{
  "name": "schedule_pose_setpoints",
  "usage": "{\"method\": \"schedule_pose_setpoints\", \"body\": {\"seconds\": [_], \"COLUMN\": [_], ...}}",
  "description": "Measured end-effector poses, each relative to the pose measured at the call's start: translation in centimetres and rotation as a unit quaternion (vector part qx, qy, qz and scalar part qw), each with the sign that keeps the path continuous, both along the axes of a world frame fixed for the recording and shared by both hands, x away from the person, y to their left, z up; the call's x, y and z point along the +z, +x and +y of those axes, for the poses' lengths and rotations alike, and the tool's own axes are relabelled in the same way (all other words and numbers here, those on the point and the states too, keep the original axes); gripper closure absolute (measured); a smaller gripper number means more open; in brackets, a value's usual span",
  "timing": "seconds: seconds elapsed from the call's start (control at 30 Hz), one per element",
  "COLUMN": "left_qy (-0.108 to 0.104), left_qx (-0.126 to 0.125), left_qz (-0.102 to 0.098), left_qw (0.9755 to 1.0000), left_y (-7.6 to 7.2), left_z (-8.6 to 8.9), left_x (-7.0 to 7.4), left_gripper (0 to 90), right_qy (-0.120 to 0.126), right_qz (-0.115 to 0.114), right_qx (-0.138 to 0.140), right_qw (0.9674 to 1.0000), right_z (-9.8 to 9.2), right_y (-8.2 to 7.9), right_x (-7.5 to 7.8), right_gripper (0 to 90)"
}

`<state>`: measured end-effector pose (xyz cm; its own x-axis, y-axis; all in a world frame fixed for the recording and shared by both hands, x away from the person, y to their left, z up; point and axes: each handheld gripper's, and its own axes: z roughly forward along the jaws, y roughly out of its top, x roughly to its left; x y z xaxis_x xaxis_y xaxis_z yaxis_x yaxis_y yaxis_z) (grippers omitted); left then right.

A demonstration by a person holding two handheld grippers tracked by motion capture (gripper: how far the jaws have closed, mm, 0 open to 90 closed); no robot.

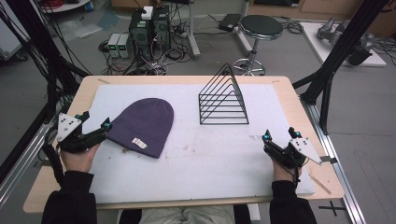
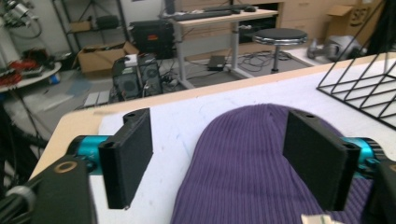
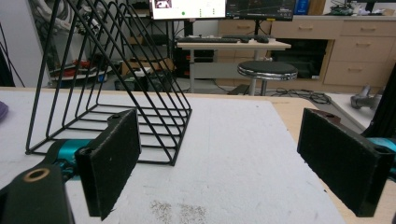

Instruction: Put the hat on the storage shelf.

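- Left gripper (image 1: 95, 126) has its jaws spread wide, empty, right at the brim edge of the purple beanie (image 1: 142, 126).
- Right gripper (image 1: 279, 140) is likewise agape, holding nothing, over the white mat (image 1: 210, 158).
- Beyond it stands the black wire rack (image 1: 223, 100).

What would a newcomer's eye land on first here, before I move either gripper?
Most likely the purple ribbed knit beanie, lying flat on the left part of the white foam mat, its small pale label near the hem. Next, the black triangular wire rack standing upright further back, right of centre. The left gripper is open right beside the beanie, and the right gripper is open near the mat's right edge, holding nothing.
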<state>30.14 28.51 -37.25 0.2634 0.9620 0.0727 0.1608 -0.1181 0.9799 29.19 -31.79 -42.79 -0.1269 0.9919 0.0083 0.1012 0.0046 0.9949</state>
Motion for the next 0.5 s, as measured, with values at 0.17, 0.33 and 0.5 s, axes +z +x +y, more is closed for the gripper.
{"method": "schedule_pose_setpoints", "body": {"seconds": [0.17,0.33,0.5], "left_qy": [0.013,0.028,0.045], "left_qx": [-0.003,-0.012,-0.028], "left_qz": [0.016,0.026,0.045], "left_qw": [0.9998,0.9992,0.9976], "left_y": [1.5,3.2,5.0], "left_z": [-0.1,-0.3,-0.9], "left_x": [1.9,3.2,3.9], "left_gripper": [17.4,16.7,16.7], "right_qy": [-0.003,-0.006,-0.007], "right_qz": [0.005,0.009,0.013], "right_qx": [0.003,0.003,0.005], "right_qw": [1.0,0.9999,0.9999], "right_z": [0.0,0.1,0.1], "right_y": [0.1,0.2,0.2], "right_x": [0.0,-0.1,-0.1], "right_gripper": [13.5,13.5,13.4]}}
